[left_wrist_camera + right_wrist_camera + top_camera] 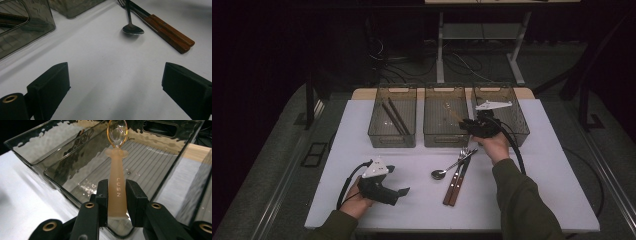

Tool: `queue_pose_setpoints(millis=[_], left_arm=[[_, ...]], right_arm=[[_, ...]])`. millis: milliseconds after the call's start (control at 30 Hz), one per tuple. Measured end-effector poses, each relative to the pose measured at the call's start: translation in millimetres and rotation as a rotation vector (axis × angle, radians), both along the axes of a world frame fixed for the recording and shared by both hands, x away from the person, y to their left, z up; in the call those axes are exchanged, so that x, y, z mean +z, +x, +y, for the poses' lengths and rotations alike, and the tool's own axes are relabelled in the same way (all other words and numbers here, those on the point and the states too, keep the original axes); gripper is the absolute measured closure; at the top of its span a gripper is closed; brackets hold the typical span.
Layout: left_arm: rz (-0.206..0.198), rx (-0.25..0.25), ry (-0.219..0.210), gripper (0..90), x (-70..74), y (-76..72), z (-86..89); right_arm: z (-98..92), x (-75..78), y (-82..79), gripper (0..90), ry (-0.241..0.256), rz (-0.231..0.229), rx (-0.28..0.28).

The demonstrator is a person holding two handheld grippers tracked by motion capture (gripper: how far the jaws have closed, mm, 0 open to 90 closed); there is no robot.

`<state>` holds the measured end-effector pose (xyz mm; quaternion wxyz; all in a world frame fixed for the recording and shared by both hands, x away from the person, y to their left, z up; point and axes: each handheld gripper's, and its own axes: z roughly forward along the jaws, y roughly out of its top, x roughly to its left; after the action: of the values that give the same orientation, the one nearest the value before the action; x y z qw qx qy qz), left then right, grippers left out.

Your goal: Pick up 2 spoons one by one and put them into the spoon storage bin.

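Observation:
My right gripper (pixel 117 195) is shut on the handle of an orange translucent plastic spoon (pixel 116 170) marked LUSN, its bowl pointing away over the middle smoky bin (pixel 150 162). From the high view, the right gripper (pixel 468 123) hovers at the middle bin's (pixel 445 137) near right corner. The left gripper (pixel 396 181) rests open low over the white table at the front left, nothing between its jaws. A metal spoon (pixel 131 28) and wood-handled cutlery (pixel 170 32) lie ahead of it, and the metal spoon (pixel 443 171) sits mid-table beside the wood-handled pieces (pixel 456 182).
Three smoky plastic bins stand in a row at the table's far side; the left bin (pixel 392 139) holds two dark sticks (pixel 393 117), the right bin (pixel 517 117) stands beside my right hand. Cables trail from both grippers. The table's front edge (pixel 452 227) is near the forearms.

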<state>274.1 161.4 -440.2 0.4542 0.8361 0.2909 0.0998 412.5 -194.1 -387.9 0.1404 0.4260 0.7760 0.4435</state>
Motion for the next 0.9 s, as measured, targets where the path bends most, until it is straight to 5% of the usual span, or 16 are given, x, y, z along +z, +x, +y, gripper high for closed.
queue_pose_setpoints(millis=[333, 500, 900], left_arm=[[0.0, -0.004, -0.002, 6.4, 0.4, -0.5, -0.2], [0.0, -0.004, -0.002, 6.4, 0.3, -0.4, -0.1], [0.001, -0.004, 0.001, 6.4, 0.2, -0.5, -0.2]], right_arm=[[11.1, -7.5, 7.9, 70.0, -0.032, 0.017, -0.017], [10.1, -5.5, 6.9, 54.4, -0.016, -0.002, -0.015], [-7.4, 7.6, -14.0, 45.3, 0.046, -0.009, 0.01]])
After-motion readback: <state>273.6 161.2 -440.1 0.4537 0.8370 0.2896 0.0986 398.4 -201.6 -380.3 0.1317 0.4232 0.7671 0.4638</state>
